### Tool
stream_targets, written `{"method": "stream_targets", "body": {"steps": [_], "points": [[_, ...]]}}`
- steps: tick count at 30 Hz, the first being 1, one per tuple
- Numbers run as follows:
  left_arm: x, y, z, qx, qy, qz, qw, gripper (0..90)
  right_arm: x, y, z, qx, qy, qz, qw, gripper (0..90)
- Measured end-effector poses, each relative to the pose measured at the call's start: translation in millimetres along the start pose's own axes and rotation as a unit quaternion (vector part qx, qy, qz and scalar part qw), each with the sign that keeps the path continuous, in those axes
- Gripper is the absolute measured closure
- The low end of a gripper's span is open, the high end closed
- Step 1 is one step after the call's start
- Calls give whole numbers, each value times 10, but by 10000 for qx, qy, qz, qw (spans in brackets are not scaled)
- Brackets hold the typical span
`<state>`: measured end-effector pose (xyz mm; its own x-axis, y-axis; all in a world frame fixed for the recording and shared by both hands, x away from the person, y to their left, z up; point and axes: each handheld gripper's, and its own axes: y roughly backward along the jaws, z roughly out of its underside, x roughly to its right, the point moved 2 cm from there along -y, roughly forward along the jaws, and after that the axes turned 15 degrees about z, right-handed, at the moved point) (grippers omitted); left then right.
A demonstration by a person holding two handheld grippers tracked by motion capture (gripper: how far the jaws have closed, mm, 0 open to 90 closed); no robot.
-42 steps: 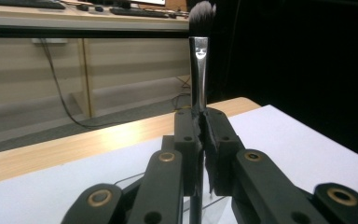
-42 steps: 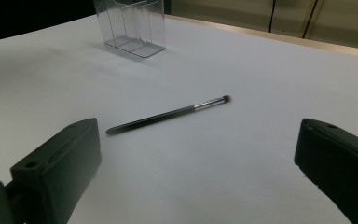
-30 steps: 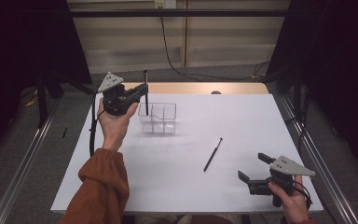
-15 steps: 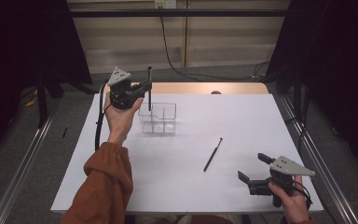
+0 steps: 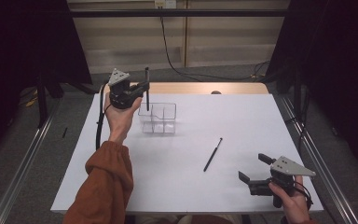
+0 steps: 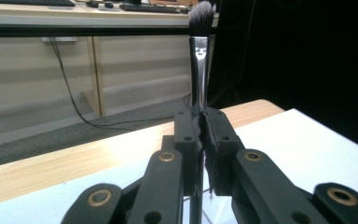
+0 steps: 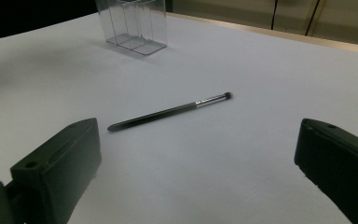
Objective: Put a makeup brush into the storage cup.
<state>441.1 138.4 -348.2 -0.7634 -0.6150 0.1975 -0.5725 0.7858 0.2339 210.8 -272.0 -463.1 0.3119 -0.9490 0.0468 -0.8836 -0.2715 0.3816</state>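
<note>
White sheeting covers the table (image 5: 177,186), whose far edge shows a strip of bare wood. On it stands a clear plastic organiser (image 5: 157,118) divided into compartments, and everything else can be placed from that box. Left of the organiser, a forearm in a rust-orange sleeve (image 5: 105,186) rises from the near edge, and its hand lifts the left tongs (image 5: 142,87) above the table, just over the organiser's far left corner. These tongs are clamped tight on a makeup brush (image 6: 199,56), which stands upright with its pale-tipped bristles at the top; its handle runs down between the jaws toward the organiser. Whether the lower end is inside a compartment I cannot tell. Well apart from the organiser, toward the near right corner of the table, the right tongs (image 5: 251,169) rest low with their jaws wide apart, gripping nothing. Between them and the organiser lies a second, slim black brush (image 7: 168,112), flat on the sheet and touching neither, its silver band and small tip pointing away from the right tongs.
</note>
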Motion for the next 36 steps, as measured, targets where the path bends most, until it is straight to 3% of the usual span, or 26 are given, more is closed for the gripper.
{"method": "stream_targets", "body": {"steps": [2,12,20,36], "points": [[-9,-8,17,-21,-42,-75,10000,846,-1,0,0,0,-7,1,10000,0],[-84,-32,133,-95,145,-133,9998,846,0,0,3,-11,-6,4,10000,0],[-106,-35,192,-152,324,-65,9993,846,-6,-3,2,-26,-15,-7,10000,0],[-132,-71,288,-271,364,-113,9989,845,-6,0,2,-20,-9,-2,10000,0]]}}
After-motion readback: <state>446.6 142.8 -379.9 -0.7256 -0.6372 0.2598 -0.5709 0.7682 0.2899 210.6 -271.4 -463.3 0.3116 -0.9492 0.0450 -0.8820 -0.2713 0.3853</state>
